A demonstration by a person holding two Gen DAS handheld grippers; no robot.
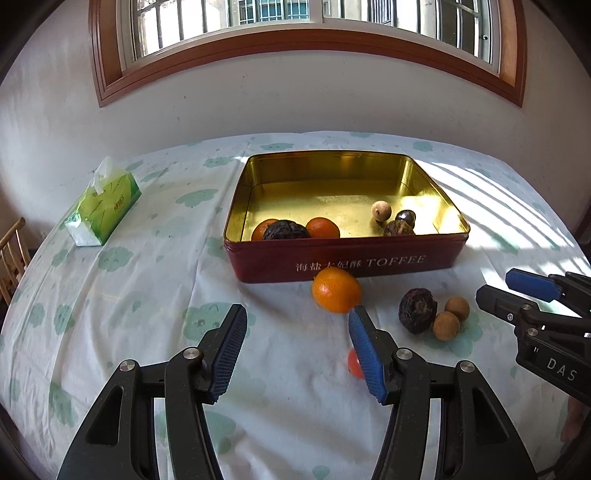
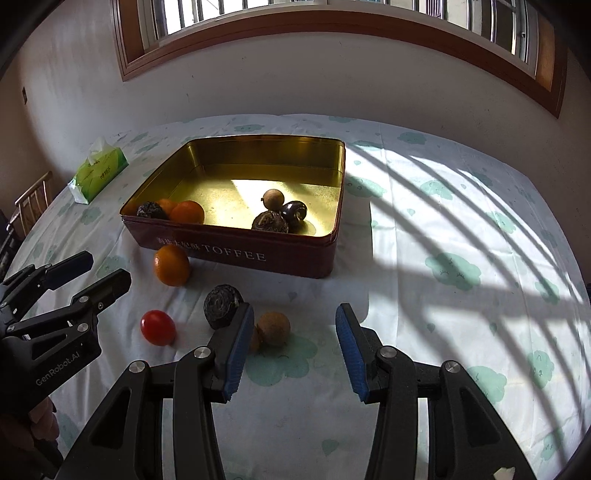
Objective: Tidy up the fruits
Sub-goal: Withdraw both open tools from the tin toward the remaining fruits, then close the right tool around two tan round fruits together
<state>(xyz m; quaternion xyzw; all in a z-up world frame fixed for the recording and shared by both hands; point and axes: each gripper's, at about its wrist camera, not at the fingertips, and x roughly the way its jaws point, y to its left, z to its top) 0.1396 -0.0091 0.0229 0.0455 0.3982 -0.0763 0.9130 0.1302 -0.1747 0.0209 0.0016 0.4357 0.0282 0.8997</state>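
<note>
Both jaws released, nothing between them. Orange [image 1: 336, 290], frame centre: firm, light, rolls; grip its widest middle. Cherry tomato [image 2: 157, 327], lower left: slick, squashy; pinch gently.

Daylight from the window [image 1: 310, 22] throws barred shadows across the desk [image 2: 461, 221] and glares on the gold floor of the tin [image 2: 258, 188]. Both pictures are sharp, with fisheye bending and dark corners.

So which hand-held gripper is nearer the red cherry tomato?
Left. The left hand-held gripper has the cherry tomato just beside its right finger; the right hand-held gripper sits farther off, past the dark wrinkled fruit.
</note>
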